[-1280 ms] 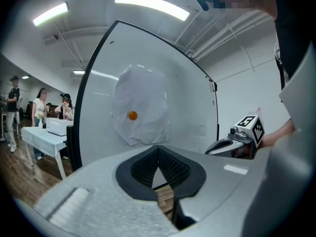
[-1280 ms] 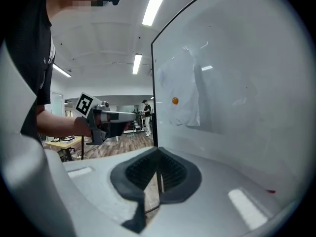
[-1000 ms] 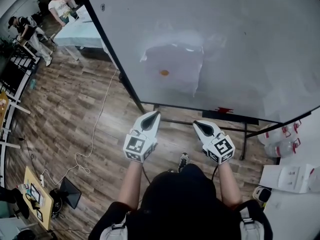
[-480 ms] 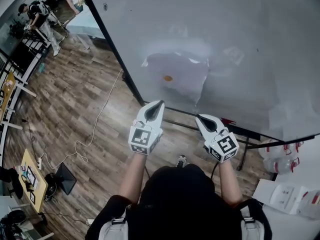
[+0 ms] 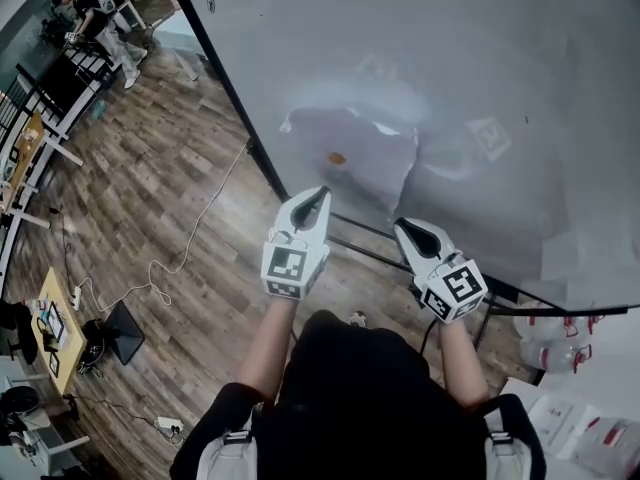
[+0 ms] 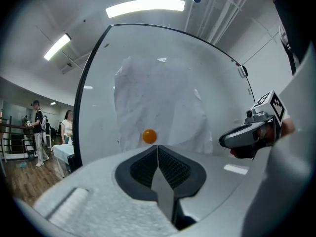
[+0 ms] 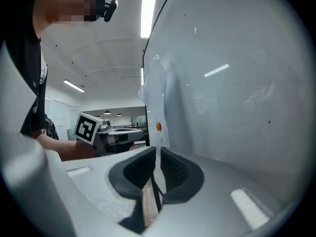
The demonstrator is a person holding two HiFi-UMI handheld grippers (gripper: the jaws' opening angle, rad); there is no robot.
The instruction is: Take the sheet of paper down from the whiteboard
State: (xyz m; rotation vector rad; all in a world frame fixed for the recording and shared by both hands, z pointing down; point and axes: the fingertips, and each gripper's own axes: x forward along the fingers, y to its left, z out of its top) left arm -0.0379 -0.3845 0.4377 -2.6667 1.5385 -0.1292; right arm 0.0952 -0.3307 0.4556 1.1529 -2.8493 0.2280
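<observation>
A crumpled white sheet of paper hangs on the big whiteboard, pinned by a small orange magnet. My left gripper points at the board just below the sheet's lower left part, jaws shut and empty. My right gripper is lower and to the right, also shut and empty, short of the sheet's lower right corner. In the left gripper view the paper and magnet lie straight beyond the left gripper. The right gripper view has the paper edge-on beyond the right gripper.
The whiteboard's black frame edge and stand bar run just below the grippers. A white cable trails over the wooden floor. People stand far off at top left. Water jugs and white boxes sit at bottom right.
Both grippers have risen and moved closer to the whiteboard, now just under the sheet. Both stay shut. The paper and magnet have not shifted on the board.
</observation>
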